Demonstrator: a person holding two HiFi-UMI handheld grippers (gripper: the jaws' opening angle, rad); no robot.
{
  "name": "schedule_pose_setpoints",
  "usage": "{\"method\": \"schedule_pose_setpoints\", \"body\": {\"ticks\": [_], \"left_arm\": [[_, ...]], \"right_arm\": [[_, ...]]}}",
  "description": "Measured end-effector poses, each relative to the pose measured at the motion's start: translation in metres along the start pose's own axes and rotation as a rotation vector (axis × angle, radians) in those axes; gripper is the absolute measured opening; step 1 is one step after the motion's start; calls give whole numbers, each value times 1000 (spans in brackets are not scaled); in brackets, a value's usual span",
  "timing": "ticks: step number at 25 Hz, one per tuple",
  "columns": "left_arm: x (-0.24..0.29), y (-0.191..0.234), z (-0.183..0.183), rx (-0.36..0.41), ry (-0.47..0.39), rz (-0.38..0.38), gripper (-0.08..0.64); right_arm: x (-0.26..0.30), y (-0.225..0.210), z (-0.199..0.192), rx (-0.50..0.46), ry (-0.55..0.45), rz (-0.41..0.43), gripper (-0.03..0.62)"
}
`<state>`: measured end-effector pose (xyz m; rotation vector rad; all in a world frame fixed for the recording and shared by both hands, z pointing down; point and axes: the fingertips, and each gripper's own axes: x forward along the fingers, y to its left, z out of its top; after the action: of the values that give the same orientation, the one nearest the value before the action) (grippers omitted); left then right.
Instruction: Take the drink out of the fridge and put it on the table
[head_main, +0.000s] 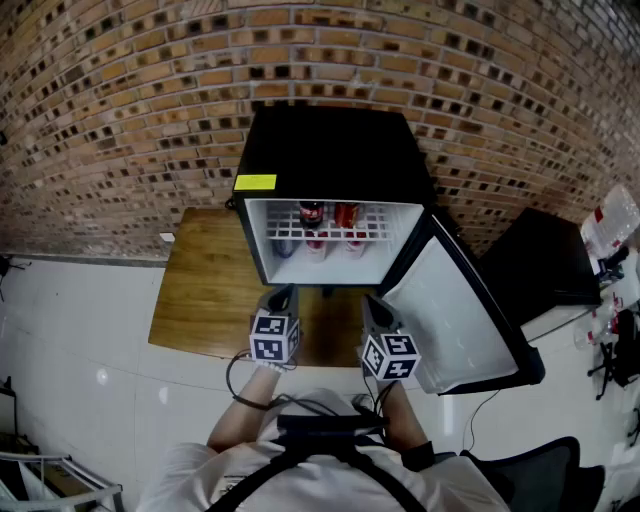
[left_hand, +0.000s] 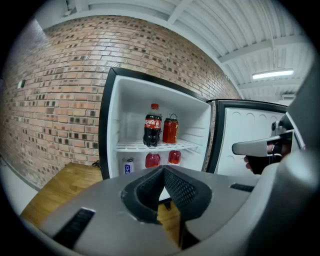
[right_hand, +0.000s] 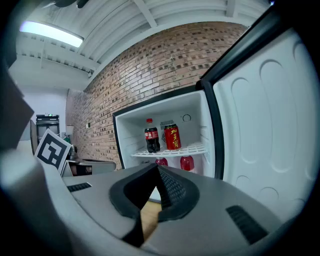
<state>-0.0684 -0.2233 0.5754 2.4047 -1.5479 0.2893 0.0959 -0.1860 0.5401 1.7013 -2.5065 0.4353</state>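
Two grippers, both empty, and the drinks sit in the fridge.

Head view: we've got the left gripper (head_main: 283, 295) and right gripper (head_main: 370, 302) side by side over the wooden table (head_main: 205, 290), just in front of the open fridge (head_main: 330, 150). Its door (head_main: 460, 310) is swung out to our right. The cola bottle (head_main: 310, 213) and red can (head_main: 346, 214) stand on the wire shelf (head_main: 372, 222), beyond both tips and touching neither.

Left gripper view: the left gripper (left_hand: 163, 170) has its jaws pressed together, nothing between them. The cola bottle (left_hand: 152, 126) is upright straight ahead and well apart, with the red can (left_hand: 170, 129) just beside it on the right.

Right gripper view: same deal. The right gripper (right_hand: 157, 167) is closed on nothing, and the cola bottle (right_hand: 151, 136) and red can (right_hand: 171, 137) are ahead on the shelf.
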Motion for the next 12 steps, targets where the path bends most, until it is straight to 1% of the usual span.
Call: {"method": "schedule_pose_setpoints", "body": {"ticks": [4, 9, 11, 12], "left_arm": [[6, -3, 12, 10, -12, -15, 2], [25, -3, 44, 64, -55, -20, 2], [35, -2, 56, 78, -65, -23, 55], [40, -2, 62, 86, -70, -22, 57]], "right_arm": [[-1, -1, -1, 0, 1, -1, 14], [1, -4, 2, -3, -1, -5, 14], [1, -6, 4, -3, -4, -9, 15], [1, -7, 5, -3, -7, -11, 14]]}}
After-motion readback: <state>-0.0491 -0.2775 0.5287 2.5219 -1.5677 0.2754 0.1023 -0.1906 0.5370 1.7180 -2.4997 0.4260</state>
